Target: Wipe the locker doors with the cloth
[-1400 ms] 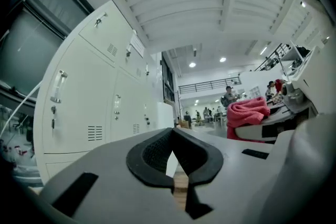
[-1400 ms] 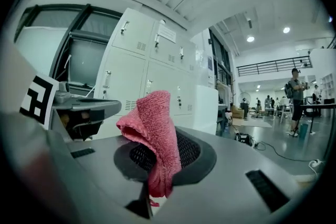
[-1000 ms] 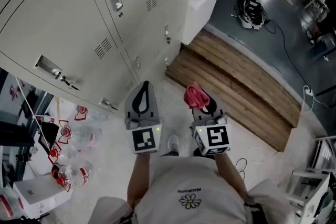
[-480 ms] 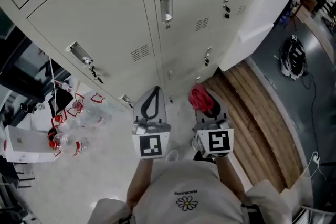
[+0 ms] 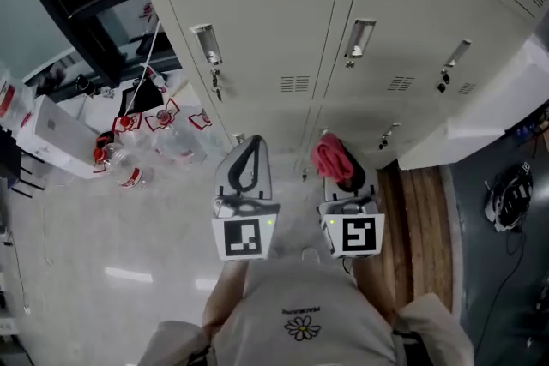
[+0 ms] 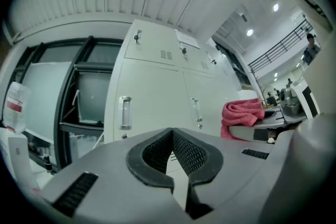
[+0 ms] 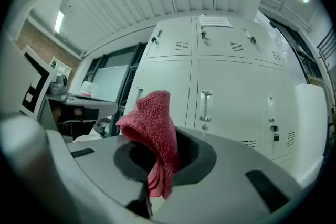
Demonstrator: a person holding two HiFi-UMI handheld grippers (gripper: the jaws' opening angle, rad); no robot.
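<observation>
The pale grey locker doors fill the top of the head view, each with a metal handle. My right gripper is shut on a red cloth, which bunches up above its jaws; in the right gripper view the cloth hangs in front of the lockers. My left gripper is shut with nothing in it, beside the right one. In the left gripper view its jaws point at a locker door, some way short of it. The cloth shows at the right there.
Several plastic bottles with red labels lie on the floor at the left beside a white box. A dark window frame adjoins the lockers at the left. A wooden platform and a black-and-white device with cables are at the right.
The view has swung left, so the lockers now run across the top, facing me. Both grippers keep the same pose side by side, and the right one still holds the cloth.
</observation>
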